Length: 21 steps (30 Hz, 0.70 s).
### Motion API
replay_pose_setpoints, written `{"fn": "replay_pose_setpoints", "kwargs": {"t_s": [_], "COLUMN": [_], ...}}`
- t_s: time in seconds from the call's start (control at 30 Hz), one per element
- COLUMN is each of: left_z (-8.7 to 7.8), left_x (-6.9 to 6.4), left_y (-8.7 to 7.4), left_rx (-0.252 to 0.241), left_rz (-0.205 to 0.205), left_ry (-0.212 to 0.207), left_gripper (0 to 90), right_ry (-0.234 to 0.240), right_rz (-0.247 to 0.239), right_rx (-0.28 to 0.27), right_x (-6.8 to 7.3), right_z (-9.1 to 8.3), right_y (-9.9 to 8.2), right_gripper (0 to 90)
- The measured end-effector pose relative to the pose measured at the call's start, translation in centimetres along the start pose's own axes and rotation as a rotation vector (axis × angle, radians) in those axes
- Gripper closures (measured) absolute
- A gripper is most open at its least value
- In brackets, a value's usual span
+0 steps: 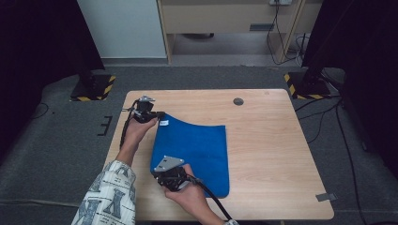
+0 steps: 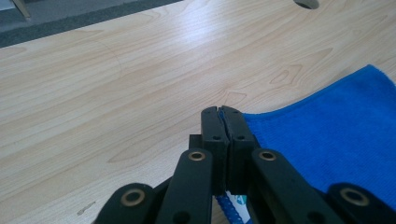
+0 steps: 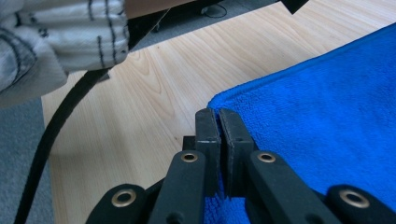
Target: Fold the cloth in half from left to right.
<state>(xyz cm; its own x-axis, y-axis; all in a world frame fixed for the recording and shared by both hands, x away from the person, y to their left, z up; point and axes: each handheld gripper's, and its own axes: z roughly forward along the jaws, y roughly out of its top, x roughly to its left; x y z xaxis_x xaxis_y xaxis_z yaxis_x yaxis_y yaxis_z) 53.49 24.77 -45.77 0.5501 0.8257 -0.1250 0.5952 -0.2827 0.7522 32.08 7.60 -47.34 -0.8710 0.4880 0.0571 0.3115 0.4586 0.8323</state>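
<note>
A: From above, where is the blue cloth (image 1: 197, 152)?

B: It lies on the wooden table (image 1: 263, 140), toward its left half. The left gripper (image 1: 157, 115) pinches the far left corner and the right gripper (image 1: 162, 177) pinches the near left corner, so that left edge is lifted between them.

A: What do the gripper views add?

B: Along the left gripper (image 2: 223, 116), the jaws are pressed together with a thin blue edge of the cloth (image 2: 336, 135) caught between them, and a small white tag (image 2: 239, 199) peeks out below. Along the right gripper (image 3: 218, 117), the jaws are likewise clamped on a cloth (image 3: 327, 116) corner. A patterned sleeve (image 3: 51, 42) and a black cable (image 3: 56, 135) cross its left side.

A: Anything else around?

B: A dark round hole (image 1: 238, 101) near the table's far edge, a piece of tape (image 1: 325, 197) at the near right corner, and two stand bases with yellow-black stripes (image 1: 94, 88) on the grey floor. The table to the right of the cloth is bare wood.
</note>
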Motion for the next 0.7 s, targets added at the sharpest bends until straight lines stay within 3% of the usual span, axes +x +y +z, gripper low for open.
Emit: {"fn": "replay_pose_setpoints", "kwargs": {"t_s": [0.2,0.43,0.7], "left_z": [0.4,2.6,5.6], "left_x": [-1.0,-3.7,-6.4], "left_y": [0.4,1.0,1.4], "left_rx": [-0.006,0.009,0.039], "left_rz": [-0.007,0.006,0.007], "left_ry": [-0.014,-0.027,-0.038], "left_gripper": [88.4,88.4,88.3], "right_ry": [-0.003,-0.010,-0.015], "right_rz": [0.019,0.042,0.063], "right_rx": [-0.009,0.003,0.021], "right_x": [-0.8,-2.1,-3.3], "right_z": [-1.0,-3.5,-5.1], "right_y": [-0.3,-2.4,-4.8], "right_gripper": [87.2,87.2,87.1]}}
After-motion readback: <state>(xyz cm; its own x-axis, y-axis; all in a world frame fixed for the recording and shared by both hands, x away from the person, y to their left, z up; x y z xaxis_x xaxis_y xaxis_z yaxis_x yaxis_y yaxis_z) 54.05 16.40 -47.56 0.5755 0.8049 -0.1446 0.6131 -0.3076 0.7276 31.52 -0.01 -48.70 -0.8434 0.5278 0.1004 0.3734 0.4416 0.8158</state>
